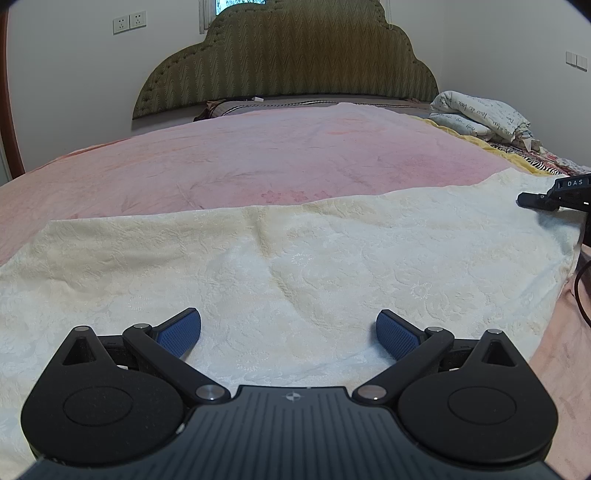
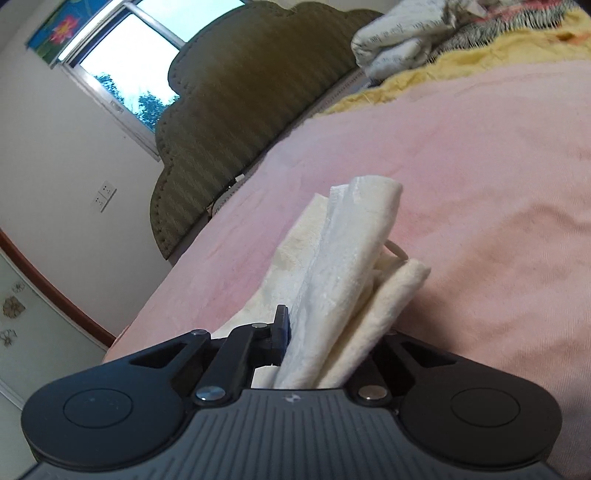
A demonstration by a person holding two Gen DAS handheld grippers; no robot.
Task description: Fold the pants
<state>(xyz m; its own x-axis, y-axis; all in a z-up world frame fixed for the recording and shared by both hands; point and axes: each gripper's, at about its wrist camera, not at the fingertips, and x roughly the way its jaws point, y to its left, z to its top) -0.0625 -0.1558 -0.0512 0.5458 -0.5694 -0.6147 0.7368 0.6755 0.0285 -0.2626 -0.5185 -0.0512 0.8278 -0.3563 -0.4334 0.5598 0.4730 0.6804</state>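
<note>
Nearest in the right wrist view, the right gripper [image 2: 295, 343] was seen clamped on a bunched edge of the cream pants [image 2: 343, 266], the layered fabric rising out from between its fingers; the grip was judged to be a hold on one end of the garment, ready for it to be carried over in a fold. In the left wrist view, the left gripper [image 1: 288, 332] was held low over the same pants [image 1: 295, 258], its jaws wide apart with nothing between the blue pads [image 1: 181, 332], presumably kept ready to take or steady the cloth. The pants were spread flat across the near part of the bed, with shallow creases running through the middle. At the far right edge of that view the right gripper [image 1: 554, 197] was seen at the garment's end.

Beyond the pants, a pink blanket [image 1: 258, 155] covered the bed. A rolled printed quilt [image 1: 480, 116] lay at the far right, and an olive scalloped headboard [image 1: 288, 59] stood against the white wall, with wall sockets [image 1: 129, 21] beside it and a window [image 2: 125, 70] above.
</note>
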